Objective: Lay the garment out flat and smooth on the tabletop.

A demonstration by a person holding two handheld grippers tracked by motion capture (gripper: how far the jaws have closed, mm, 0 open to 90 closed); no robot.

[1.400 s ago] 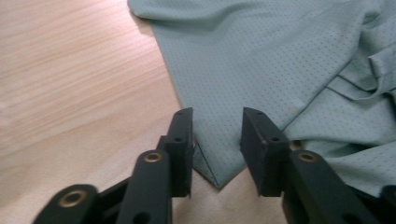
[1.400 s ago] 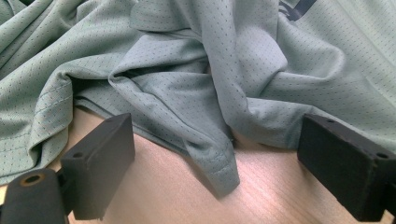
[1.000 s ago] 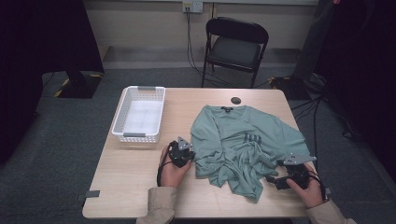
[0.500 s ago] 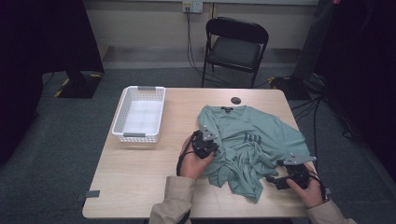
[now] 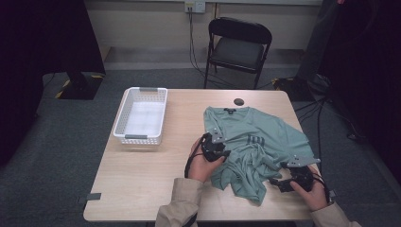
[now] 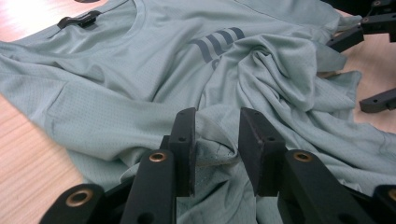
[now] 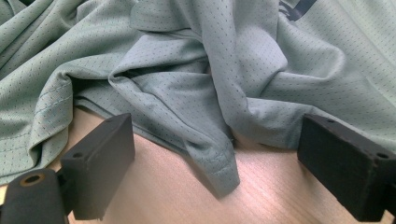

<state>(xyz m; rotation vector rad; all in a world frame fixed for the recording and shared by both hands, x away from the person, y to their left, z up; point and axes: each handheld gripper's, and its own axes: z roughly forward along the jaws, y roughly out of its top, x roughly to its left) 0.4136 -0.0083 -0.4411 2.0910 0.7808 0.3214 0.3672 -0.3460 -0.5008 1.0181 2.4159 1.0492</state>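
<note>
Presently, the left hand-held gripper [image 6: 215, 149] sits on the green T-shirt [image 5: 257, 151], its jaws narrowly parted with a raised fold of fabric between them; whether they pinch it cannot be told. The right hand-held gripper [image 7: 219, 163] rests on the table [image 5: 142, 179] with jaws spread wide, a shirt hem lying between them, untouched. A white basket [image 5: 140, 116] stands well apart beyond the left hand-held gripper.

A shirt [image 5: 257, 142] lies on the table's [image 5: 142, 179] right half, a basket [image 5: 141, 116] to its left.
</note>
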